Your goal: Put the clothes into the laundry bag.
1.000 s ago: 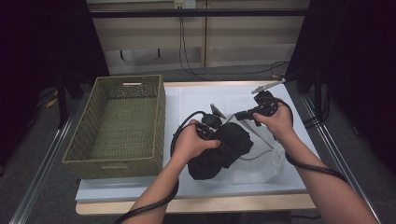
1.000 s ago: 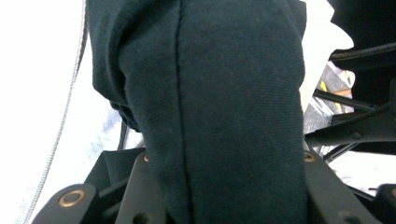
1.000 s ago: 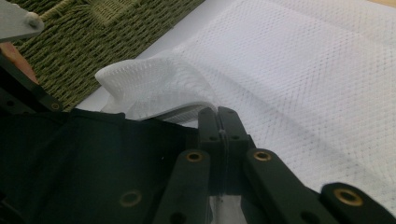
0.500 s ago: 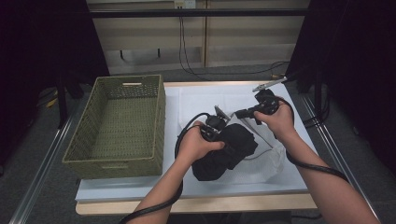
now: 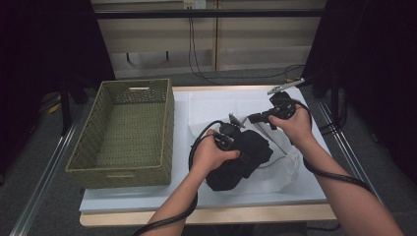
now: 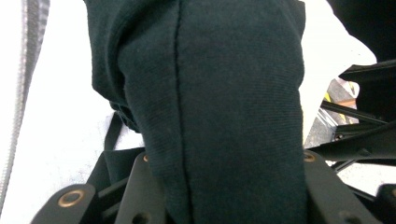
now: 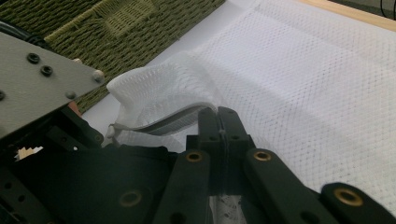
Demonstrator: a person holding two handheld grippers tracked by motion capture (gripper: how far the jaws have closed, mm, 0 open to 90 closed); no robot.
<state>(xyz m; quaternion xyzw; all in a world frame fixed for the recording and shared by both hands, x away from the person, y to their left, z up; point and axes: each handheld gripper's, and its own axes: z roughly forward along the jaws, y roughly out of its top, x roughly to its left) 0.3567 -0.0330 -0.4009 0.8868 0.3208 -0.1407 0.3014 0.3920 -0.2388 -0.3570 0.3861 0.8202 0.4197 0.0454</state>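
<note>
left hand-held gripper (image 5: 235, 129): its jaws were clamped on a thick fold of the dark garment (image 5: 243, 160), the cloth bunched up between them and rising straight ahead of the left gripper view's camera (image 6: 219, 107) — a grip that deep probably served to move the whole bundle at once.
right hand-held gripper (image 5: 255, 118): its jaws were pressed together on the zippered edge of the white mesh bag (image 5: 287, 164), the pinched rim standing up just ahead of the jaw tips (image 7: 163, 98); holding the edge lifted likely kept the bag's mouth open.
dark garment: it lay in a heap just below and beside the left hand-held gripper, resting on the mesh bag, partly at its opening; how much was already inside could not be told.
white mesh bag: it was spread flat on the surface (image 5: 147, 196), stretching away beyond the right hand-held gripper.
wicker basket (image 5: 123, 132): it stood well off to the far side of the left hand-held gripper, apart from the work.
step in hand: judged as stuffing the garment into the bag — one side feeding, the other holding the mouth.
</note>
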